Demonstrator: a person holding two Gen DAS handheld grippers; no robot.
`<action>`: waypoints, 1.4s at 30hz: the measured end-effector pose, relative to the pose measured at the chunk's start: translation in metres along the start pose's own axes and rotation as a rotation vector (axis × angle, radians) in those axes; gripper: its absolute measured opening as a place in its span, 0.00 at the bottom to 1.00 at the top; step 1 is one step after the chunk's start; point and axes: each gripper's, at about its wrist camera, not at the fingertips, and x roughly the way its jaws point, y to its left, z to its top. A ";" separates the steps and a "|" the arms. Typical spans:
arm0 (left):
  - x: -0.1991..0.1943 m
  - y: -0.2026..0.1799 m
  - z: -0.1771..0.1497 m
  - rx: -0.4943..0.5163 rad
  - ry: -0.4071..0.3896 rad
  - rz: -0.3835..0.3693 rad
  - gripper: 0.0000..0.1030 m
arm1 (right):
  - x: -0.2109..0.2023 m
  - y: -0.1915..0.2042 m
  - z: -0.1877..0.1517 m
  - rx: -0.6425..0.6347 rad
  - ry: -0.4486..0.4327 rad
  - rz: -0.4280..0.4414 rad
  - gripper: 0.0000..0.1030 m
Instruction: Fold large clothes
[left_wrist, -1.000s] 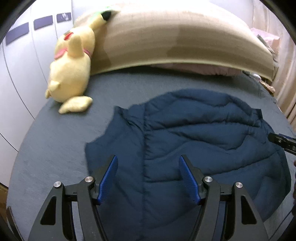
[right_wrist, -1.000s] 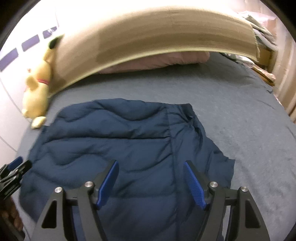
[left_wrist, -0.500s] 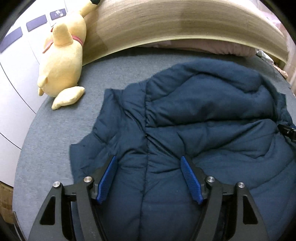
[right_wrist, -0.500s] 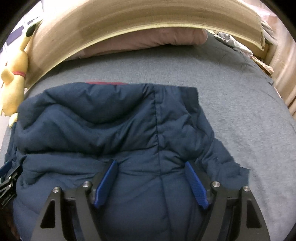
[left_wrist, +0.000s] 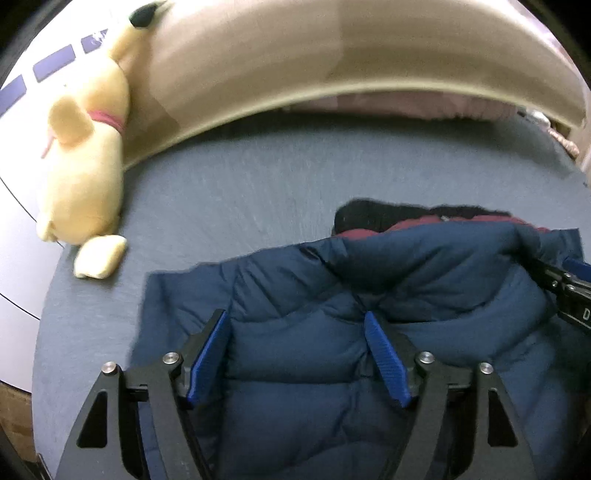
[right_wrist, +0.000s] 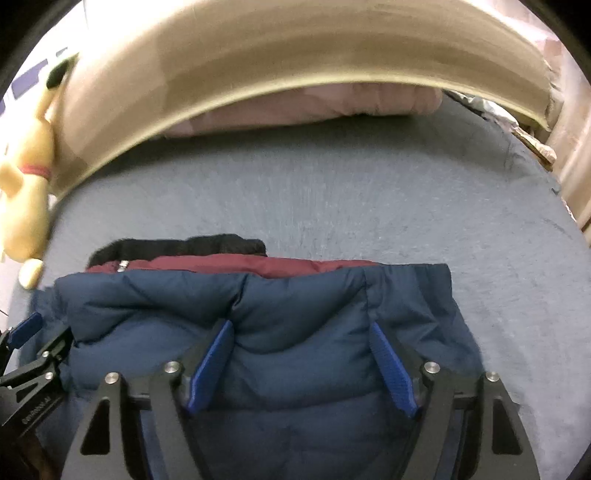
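**Navy puffer jacket bunched at the near edge of the bed**

The grey bed (right_wrist: 332, 192) carries a navy puffer jacket (right_wrist: 295, 354) at its near side, its long axis running left to right, the maroon lining (right_wrist: 258, 264) and black collar (right_wrist: 177, 245) facing the far headboard (right_wrist: 295, 66). A yellow plush toy (left_wrist: 85, 166) lies far left. The left gripper (left_wrist: 299, 354) and right gripper (right_wrist: 303, 362) point forward side by side, fingers spread wide over the quilting, grasping nothing.
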 end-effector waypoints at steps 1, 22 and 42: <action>0.004 -0.002 0.000 0.002 -0.001 0.010 0.81 | 0.004 0.001 0.000 -0.006 0.000 -0.016 0.81; -0.118 0.062 -0.052 -0.059 -0.132 0.011 0.89 | -0.117 -0.105 -0.082 0.100 -0.057 0.084 0.85; -0.052 0.204 -0.143 -0.393 -0.025 -0.554 0.89 | -0.060 -0.212 -0.154 0.477 0.064 0.469 0.91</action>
